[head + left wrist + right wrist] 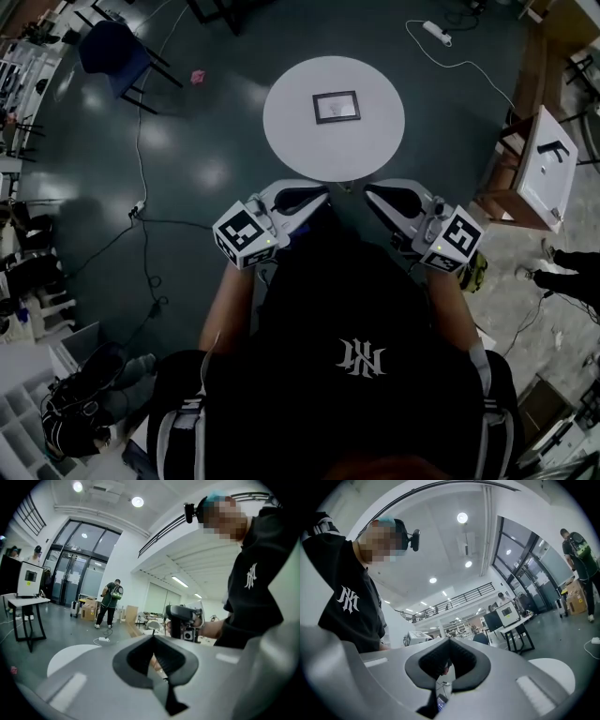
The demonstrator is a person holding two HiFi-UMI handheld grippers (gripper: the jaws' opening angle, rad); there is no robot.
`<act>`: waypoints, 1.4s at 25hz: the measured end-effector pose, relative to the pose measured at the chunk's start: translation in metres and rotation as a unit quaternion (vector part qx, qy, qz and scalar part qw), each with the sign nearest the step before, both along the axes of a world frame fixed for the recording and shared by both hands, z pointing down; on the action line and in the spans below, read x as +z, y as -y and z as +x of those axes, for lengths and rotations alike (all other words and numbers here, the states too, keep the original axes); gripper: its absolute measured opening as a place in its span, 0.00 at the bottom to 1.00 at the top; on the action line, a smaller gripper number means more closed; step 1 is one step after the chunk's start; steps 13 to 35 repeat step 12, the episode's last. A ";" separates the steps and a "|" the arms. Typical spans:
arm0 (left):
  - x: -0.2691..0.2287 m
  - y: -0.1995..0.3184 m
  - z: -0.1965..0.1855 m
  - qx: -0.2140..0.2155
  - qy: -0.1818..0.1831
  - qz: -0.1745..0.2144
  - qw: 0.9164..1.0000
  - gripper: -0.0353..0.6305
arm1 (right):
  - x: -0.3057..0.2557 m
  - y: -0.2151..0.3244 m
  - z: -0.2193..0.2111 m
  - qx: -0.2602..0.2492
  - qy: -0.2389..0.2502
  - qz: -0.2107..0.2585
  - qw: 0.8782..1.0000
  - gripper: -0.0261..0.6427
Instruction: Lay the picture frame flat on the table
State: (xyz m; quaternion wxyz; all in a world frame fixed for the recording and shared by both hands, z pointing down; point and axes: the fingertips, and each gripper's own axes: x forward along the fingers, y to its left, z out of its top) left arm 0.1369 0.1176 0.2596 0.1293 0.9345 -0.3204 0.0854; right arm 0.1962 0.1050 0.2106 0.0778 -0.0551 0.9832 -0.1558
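Observation:
The dark picture frame (337, 107) lies flat near the middle of the round white table (291, 131), which stands ahead of me in the head view. Both grippers are drawn back from the table, close to my chest, and hold nothing. My left gripper (323, 195) is shut, its tips pointing inward towards the right one. My right gripper (368, 194) is shut too and points back at it. In the left gripper view the closed jaws (153, 637) face the right gripper (180, 620), with the table's edge (70, 656) low at the left. The right gripper view shows shut jaws (449, 641) and the table (555, 672).
A blue chair (112, 52) stands at the far left and a white cabinet (544, 169) to the right of the table. Cables (141, 187) and a power strip (437, 33) lie on the dark floor. Another person (110, 604) stands farther off.

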 end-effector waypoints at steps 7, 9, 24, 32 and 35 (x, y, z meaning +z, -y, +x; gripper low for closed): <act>0.000 -0.013 -0.003 -0.007 0.003 -0.003 1.000 0.06 | 0.005 -0.012 0.001 0.006 0.000 -0.007 1.000 0.04; -0.001 -0.014 -0.003 -0.008 0.006 0.000 1.000 0.06 | 0.005 -0.013 0.000 0.005 -0.001 -0.007 1.000 0.04; -0.003 -0.012 0.000 -0.006 0.007 0.009 1.000 0.06 | 0.007 -0.012 0.002 0.005 -0.005 -0.006 1.000 0.04; -0.003 -0.012 0.000 -0.006 0.007 0.009 1.000 0.06 | 0.007 -0.012 0.002 0.005 -0.005 -0.006 1.000 0.04; -0.003 -0.012 0.000 -0.006 0.007 0.009 1.000 0.06 | 0.007 -0.012 0.002 0.005 -0.005 -0.006 1.000 0.04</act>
